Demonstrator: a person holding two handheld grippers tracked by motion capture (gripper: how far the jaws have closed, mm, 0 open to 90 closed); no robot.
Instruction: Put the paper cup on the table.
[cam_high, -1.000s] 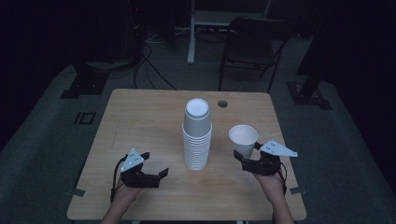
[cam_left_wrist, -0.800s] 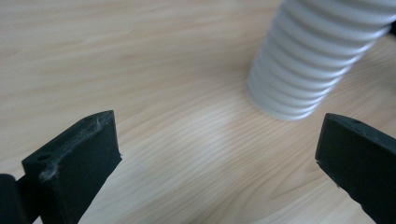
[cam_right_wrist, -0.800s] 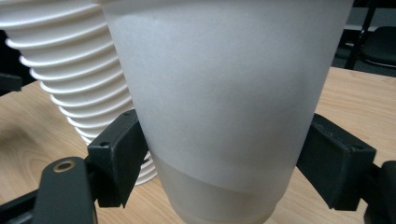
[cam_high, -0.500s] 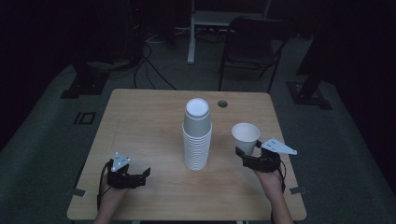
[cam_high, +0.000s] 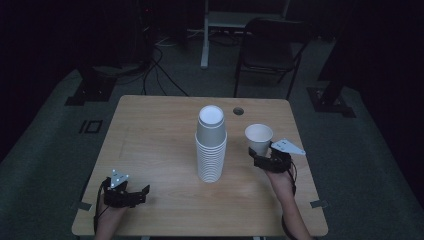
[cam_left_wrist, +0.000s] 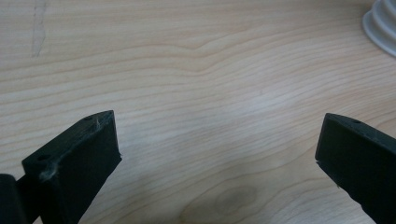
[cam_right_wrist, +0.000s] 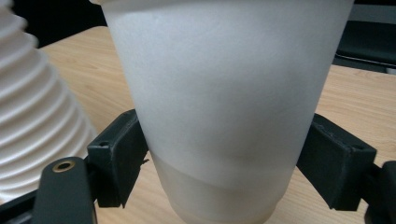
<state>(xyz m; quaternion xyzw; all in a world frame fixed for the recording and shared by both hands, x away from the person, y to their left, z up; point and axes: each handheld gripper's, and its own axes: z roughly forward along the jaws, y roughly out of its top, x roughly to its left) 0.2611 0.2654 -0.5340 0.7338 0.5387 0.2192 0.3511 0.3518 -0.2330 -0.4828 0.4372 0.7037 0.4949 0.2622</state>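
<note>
High view | my left gripper (cam_high: 131, 194) is idling low on the table (cam_high: 150, 130), jaws apart, staying clear | stack of cups (cam_high: 211, 145) is standing between my grippers | my right gripper (cam_high: 263, 159) is clamping the single cup (cam_high: 259, 138) upright, ready for setting aside.

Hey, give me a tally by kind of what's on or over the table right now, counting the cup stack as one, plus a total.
Stack of white cups: 1
Single white cup: 1
Handheld grippers, left gripper and right gripper: 2
Total: 4
</note>
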